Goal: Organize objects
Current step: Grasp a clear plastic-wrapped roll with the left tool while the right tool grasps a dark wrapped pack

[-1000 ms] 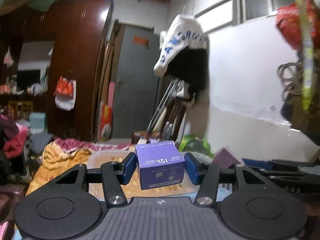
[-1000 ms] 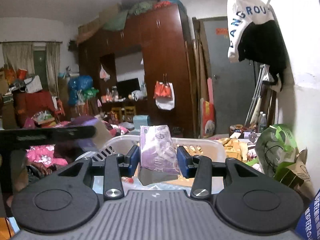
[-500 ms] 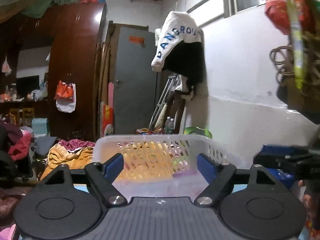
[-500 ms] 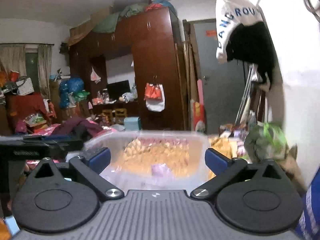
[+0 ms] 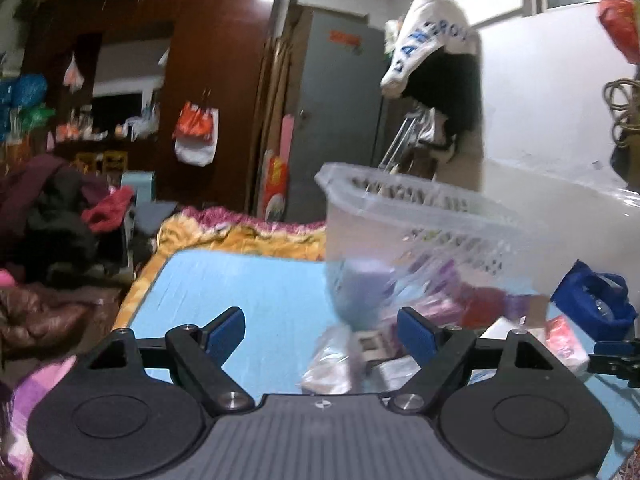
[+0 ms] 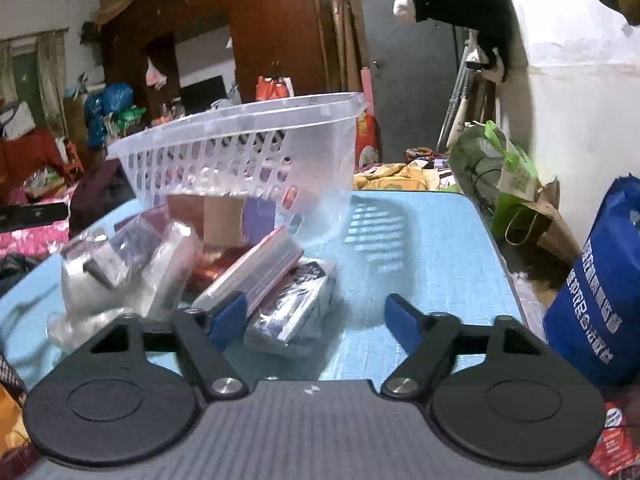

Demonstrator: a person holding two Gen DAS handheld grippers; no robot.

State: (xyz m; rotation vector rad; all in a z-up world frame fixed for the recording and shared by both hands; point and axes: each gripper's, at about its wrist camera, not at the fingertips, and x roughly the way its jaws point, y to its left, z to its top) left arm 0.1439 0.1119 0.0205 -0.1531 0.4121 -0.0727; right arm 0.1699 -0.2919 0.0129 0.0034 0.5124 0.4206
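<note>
Left wrist view: the left gripper sits at the bottom centre with its blue-padded jaws spread wide and nothing between them. Ahead of it the blue table top fills the lower middle of the frame; its left edge runs diagonally from lower left toward the centre, with a yellow blanket just past the far edge. The stretch of table before the left finger is bare. Right of centre a clear plastic basket is tilted, its rim high in the middle of the frame, and blurred. Below it, at lower right, packets lie in a heap on the table, one clear bag just beside the right finger. A blue bag stands at the right edge.

Right wrist view: the right gripper is at the bottom centre, jaws likewise wide apart and holding nothing. The basket tilts in the upper left-centre, its lower end among the spilled packets. The heap spreads across the left half of the table, and one purple box touches the left finger or lies just beside it. The table's right half is bare up to its right edge, which runs down the right-centre. Past that edge stand a green bag and a blue bag.
</note>
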